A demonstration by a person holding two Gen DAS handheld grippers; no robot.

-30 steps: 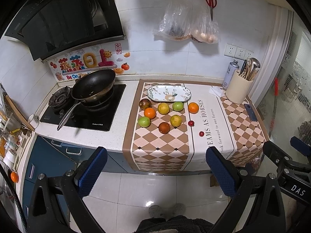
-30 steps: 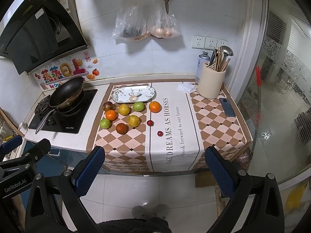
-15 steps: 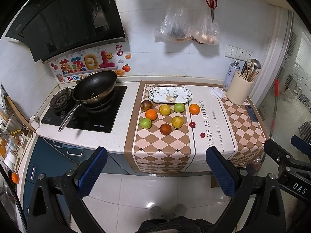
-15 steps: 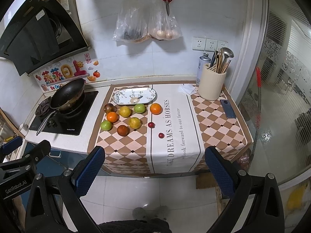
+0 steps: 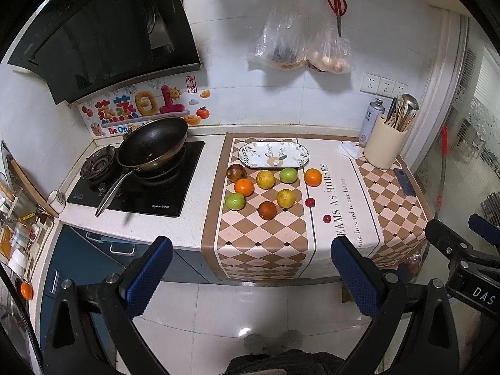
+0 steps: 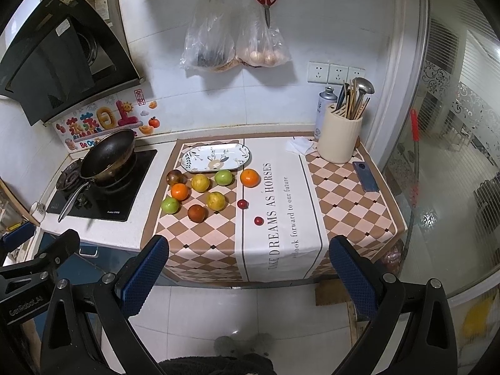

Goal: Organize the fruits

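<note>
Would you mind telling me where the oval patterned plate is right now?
In both wrist views the plate lies on the checkered table runner near the wall, right of the frying pan, just behind the fruit.

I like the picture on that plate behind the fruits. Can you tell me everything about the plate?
The plate is a long oval dish, glossy like glazed ceramic, white with dark leafy sprigs around the rim and a small tan picture in the middle that looks like a deer. It lies flat and empty on the checkered cloth, near the back wall, beside the stove. The fruits sit just in front of it; the nearest ones lie close to its front rim, but whether they touch is unclear.
</note>
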